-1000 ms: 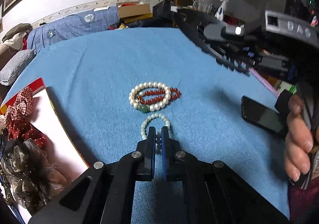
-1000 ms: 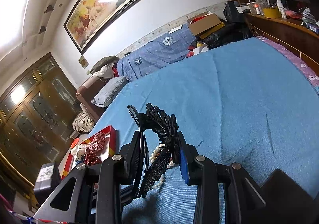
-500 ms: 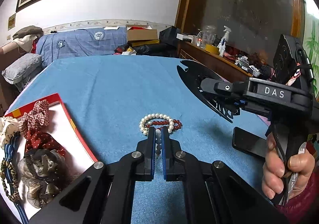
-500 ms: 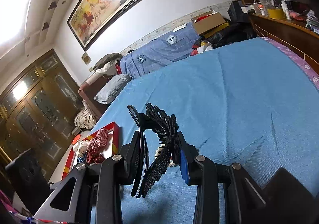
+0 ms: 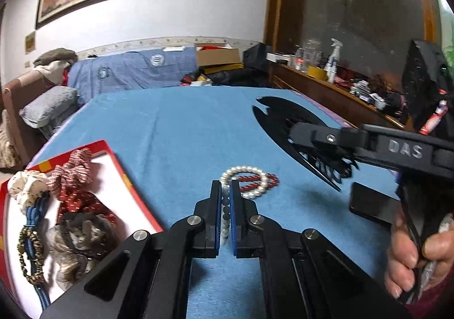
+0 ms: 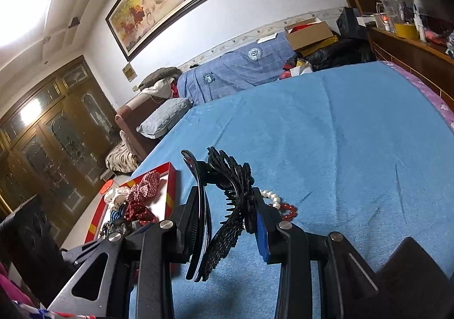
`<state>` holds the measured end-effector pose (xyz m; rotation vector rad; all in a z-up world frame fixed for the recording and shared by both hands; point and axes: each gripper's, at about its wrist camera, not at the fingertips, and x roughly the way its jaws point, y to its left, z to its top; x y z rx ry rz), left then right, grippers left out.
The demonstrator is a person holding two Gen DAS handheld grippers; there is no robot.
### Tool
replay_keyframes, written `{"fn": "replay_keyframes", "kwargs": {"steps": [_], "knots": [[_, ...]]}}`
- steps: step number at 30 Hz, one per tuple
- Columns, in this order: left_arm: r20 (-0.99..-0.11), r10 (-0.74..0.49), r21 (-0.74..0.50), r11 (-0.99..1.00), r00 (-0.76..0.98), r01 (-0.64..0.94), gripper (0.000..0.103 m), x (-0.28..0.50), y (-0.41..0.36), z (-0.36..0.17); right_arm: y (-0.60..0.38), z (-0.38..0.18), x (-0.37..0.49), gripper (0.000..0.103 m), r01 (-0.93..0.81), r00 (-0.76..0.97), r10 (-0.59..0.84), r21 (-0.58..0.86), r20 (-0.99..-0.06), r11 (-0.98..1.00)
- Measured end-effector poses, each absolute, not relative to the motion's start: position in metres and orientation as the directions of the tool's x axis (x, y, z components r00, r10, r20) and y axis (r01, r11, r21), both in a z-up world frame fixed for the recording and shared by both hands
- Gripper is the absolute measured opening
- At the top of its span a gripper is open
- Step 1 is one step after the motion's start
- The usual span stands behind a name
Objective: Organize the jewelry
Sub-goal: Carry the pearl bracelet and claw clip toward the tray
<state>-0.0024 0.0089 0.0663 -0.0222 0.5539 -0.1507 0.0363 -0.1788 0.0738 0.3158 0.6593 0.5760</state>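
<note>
My left gripper (image 5: 225, 187) is shut on a small pearl bracelet with dark beads (image 5: 225, 217), lifted above the blue bedspread (image 5: 184, 131). A larger pearl bracelet (image 5: 256, 192) and a red bead bracelet (image 5: 255, 179) lie together just beyond it; they also show in the right wrist view (image 6: 285, 209). My right gripper (image 6: 227, 200) is shut on a black hair clip (image 6: 229, 205), held above the bed; the clip shows to the right in the left wrist view (image 5: 298, 137). A red-rimmed white box (image 5: 113, 160) with scrunchies and hair ties lies at the left.
A black phone (image 5: 371, 205) lies on the bed at the right. Pillows (image 5: 48, 105) and a folded blue quilt (image 5: 133, 71) sit at the bed's far end. A wooden ledge (image 5: 326, 86) with bottles runs along the right side.
My left gripper has risen and tilted up with the small bracelet, so the box and room show more. My right gripper holds the clip nearly still.
</note>
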Motion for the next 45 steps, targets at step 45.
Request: {"fn": "replay_keyframes", "kwargs": {"steps": [45], "knots": [[-0.386,-0.042,-0.128,0.992,0.921,-0.008,0.005,-0.047,0.091,0.120,-0.105,0.069,0.021,0.038,-0.480,0.585,0.663,0.459,-0.468,0.747]]}}
